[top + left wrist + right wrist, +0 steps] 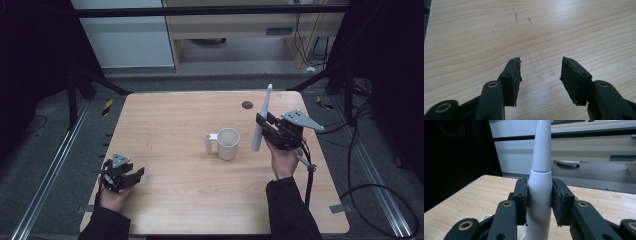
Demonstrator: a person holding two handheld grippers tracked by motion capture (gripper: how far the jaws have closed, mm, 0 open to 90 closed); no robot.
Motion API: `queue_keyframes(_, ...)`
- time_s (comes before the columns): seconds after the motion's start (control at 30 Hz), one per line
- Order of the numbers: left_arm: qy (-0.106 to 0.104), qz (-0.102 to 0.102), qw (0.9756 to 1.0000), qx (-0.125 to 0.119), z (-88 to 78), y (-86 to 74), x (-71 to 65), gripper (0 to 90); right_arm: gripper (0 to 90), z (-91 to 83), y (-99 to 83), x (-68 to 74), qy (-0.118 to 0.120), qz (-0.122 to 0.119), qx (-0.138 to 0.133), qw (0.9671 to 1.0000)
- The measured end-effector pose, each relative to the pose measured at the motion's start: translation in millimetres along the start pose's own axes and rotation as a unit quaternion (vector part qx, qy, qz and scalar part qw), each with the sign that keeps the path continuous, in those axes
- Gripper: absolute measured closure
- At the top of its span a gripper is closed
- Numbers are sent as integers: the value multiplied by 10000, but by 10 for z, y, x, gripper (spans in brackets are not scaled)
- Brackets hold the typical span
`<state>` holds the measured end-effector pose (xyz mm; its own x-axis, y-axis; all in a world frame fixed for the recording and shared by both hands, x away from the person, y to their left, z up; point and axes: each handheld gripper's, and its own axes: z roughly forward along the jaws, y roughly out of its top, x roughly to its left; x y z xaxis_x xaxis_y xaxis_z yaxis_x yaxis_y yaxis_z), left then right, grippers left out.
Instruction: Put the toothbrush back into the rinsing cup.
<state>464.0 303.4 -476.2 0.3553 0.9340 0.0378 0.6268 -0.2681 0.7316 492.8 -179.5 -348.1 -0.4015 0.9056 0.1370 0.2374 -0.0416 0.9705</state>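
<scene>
Right claw [260,131] grips toothbrush [261,120] upright beside mug [228,143], left claw [131,176] idle and wide on counter [180,200]; next, probably lower it into mug.

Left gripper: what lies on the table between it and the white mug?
Nothing: the high view shows bare tabletop between the left gripper and the mug.

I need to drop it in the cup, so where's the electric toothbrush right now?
In the high view the electric toothbrush stands nearly upright, clamped in the right gripper, just right of the white mug on the table's right half.
</scene>
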Motion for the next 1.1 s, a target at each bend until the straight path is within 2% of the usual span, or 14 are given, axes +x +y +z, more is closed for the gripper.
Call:
queue_keyframes(0.57,-10,-13,10000,-20,-7,1,3,491,678,268,126,154,141,135,-226,9996)
queue_keyframes(1.1,-22,-27,10000,-28,-7,2,9,492,678,620,68,288,270,251,-142,9992)
